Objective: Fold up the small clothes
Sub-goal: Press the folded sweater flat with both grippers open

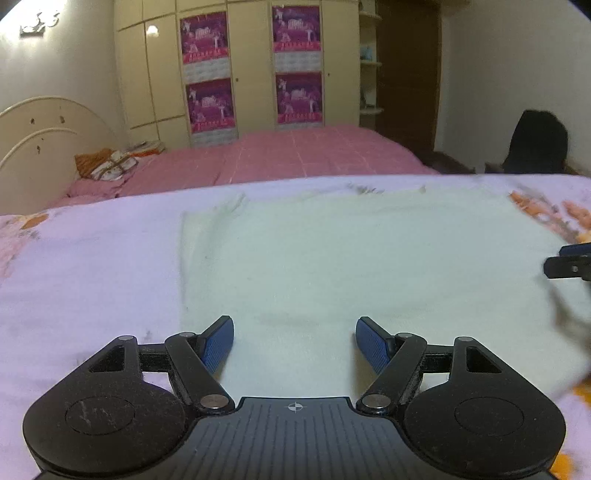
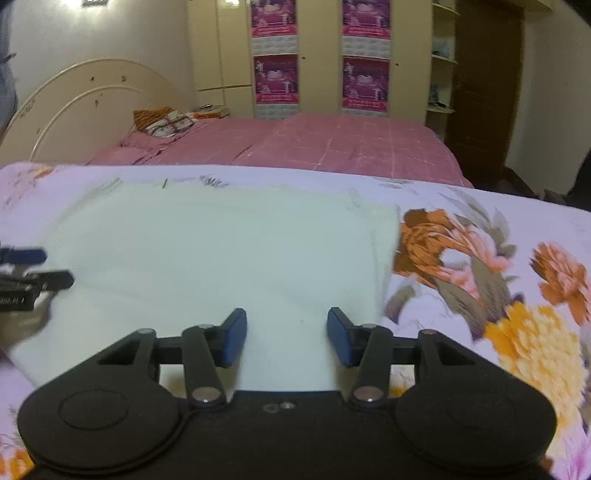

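A pale cloth (image 1: 351,258) is spread on a floral sheet (image 2: 517,280); left tongs (image 1: 294,341) and right tongs (image 2: 287,334) are held apart above it, empty.

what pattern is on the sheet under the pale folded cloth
Orange and pink flowers on a lilac sheet, clearest in the right wrist view.

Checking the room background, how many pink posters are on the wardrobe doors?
4: upper left, lower left, upper right, lower right on the wardrobe.
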The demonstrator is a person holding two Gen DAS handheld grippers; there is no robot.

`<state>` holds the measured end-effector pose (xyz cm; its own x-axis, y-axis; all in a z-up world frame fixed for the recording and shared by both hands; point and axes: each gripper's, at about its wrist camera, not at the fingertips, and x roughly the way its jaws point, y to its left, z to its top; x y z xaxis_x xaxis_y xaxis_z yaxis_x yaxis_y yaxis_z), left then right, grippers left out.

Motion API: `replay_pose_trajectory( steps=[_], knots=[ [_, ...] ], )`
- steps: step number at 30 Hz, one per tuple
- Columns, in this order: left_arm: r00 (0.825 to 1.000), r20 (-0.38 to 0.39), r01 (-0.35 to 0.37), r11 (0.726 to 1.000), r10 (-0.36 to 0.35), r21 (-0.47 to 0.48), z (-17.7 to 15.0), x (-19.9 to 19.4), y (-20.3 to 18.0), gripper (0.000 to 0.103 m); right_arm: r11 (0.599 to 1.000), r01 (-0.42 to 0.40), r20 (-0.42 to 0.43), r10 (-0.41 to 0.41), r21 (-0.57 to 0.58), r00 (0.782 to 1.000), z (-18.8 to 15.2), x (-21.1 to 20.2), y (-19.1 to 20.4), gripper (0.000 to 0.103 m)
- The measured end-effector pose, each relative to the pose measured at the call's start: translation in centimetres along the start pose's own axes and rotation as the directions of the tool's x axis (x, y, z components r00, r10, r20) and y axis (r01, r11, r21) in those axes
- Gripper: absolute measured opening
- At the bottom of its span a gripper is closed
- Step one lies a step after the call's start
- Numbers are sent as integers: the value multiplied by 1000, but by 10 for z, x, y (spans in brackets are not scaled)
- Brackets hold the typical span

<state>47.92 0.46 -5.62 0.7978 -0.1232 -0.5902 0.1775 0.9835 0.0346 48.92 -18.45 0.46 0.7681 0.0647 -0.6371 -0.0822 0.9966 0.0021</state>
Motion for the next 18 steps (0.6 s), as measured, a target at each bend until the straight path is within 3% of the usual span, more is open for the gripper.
replay_pose_trajectory(
  steps=[3,7,12,18],
  knots=[
    [999,35,33,999,-34,24,-6,-21,-26,73,998,-54,39,54,13,998,-10,-23,22,48],
    [997,29,76,996,-78,53,-21,-34,-56,73,992,-109,18,110,-70,994,-32,-42,61,47],
    [998,-17,59,998,-59,19,-42,-35,-51,73,986,-49,-38,43,-158,998,-48,-38,82,45],
    [1000,-23,6,999,-7,-35,-58,-48,-12,73,995,20,-57,-26,-97,998,-55,-52,44,46]
  ],
)
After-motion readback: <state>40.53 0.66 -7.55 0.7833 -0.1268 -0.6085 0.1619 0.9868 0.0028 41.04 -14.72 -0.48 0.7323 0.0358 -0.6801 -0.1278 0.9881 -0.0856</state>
